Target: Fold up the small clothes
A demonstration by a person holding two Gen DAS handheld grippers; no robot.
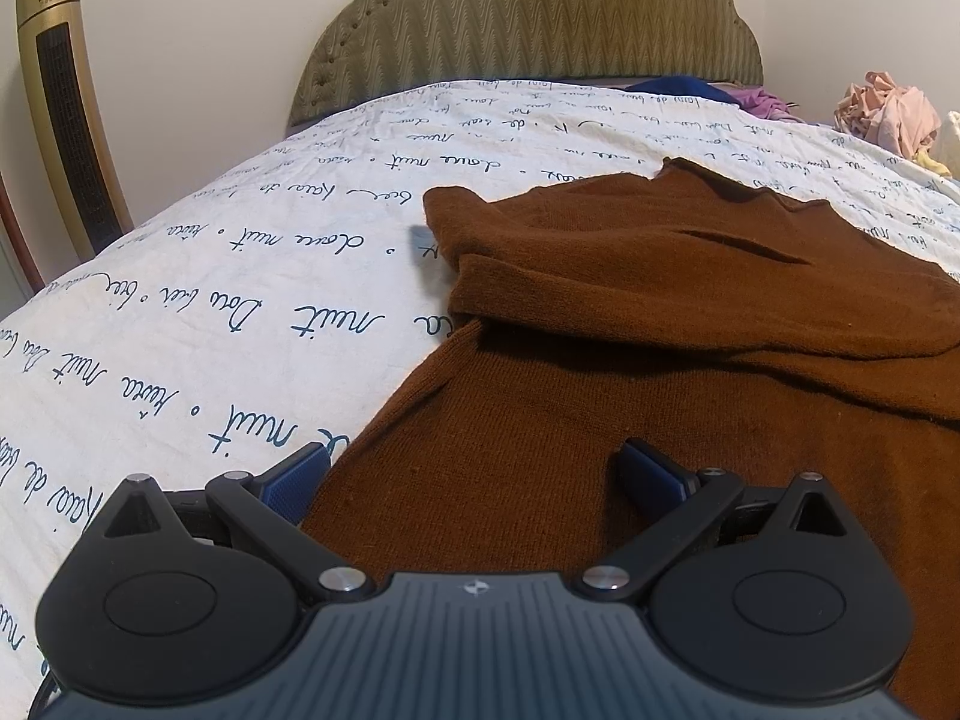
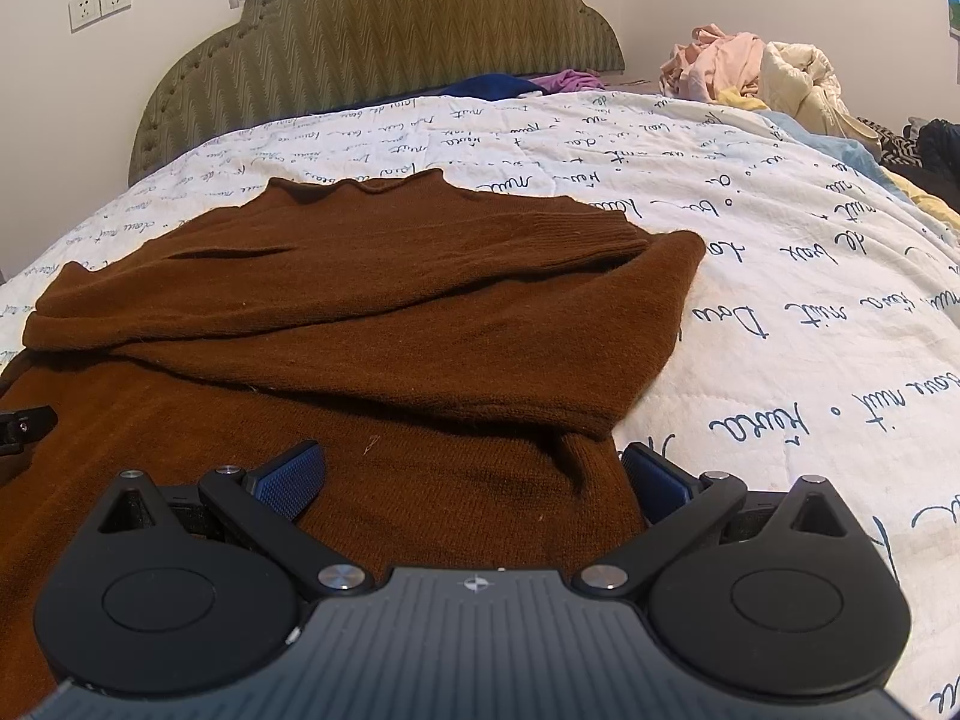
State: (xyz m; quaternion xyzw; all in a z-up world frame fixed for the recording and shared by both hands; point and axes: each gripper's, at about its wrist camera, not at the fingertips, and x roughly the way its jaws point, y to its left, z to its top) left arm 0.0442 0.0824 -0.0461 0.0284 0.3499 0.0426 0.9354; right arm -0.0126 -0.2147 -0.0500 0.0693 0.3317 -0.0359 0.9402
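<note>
A brown knit sweater (image 1: 630, 324) lies flat on the bed, collar toward the headboard, both sleeves folded across its chest. My left gripper (image 1: 474, 480) is open over the sweater's near left hem edge, one blue pad on the quilt and the other on the knit. In the right wrist view the same sweater (image 2: 372, 312) fills the middle. My right gripper (image 2: 474, 480) is open over its near right hem corner, nothing pinched between the pads. The left gripper's black tip (image 2: 24, 426) peeks in at the left edge.
A white quilt (image 1: 240, 300) with blue handwriting covers the bed (image 2: 810, 300). A green padded headboard (image 2: 384, 30) stands behind. Loose clothes are piled at the far right (image 2: 738, 66), with blue and purple garments (image 2: 522, 84) by the headboard. A gold tower fan (image 1: 66, 114) stands left.
</note>
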